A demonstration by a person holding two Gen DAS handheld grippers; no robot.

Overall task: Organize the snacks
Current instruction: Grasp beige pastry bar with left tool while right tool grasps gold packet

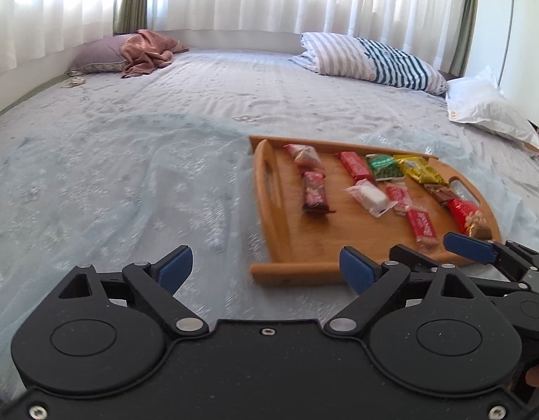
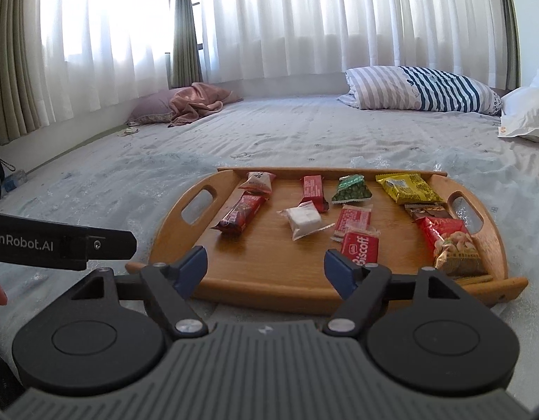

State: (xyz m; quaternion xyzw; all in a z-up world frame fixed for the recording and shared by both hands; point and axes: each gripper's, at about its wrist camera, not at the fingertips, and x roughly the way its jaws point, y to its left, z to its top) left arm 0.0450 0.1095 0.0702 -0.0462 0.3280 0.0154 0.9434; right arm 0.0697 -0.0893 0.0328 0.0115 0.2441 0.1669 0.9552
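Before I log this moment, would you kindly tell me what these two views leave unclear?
- Left wrist view: the wooden tray and the dark red bar are smeared by motion blur; the labels are unreadable.
- Right wrist view: the Biscoff packet has its near end behind the right gripper fingertip.
- Right wrist view: the small things beside the purple pillow are too small to identify.

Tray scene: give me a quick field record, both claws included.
surface: bed
tray: wooden tray, two cut-out handles, flat on the bed
contents: about ten wrapped snacks, spread in loose rows
nearest snack: Biscoff pack, by the near rim
left claw: open, empty, over the bed left of the tray
right claw: open, empty, at the tray's near edge
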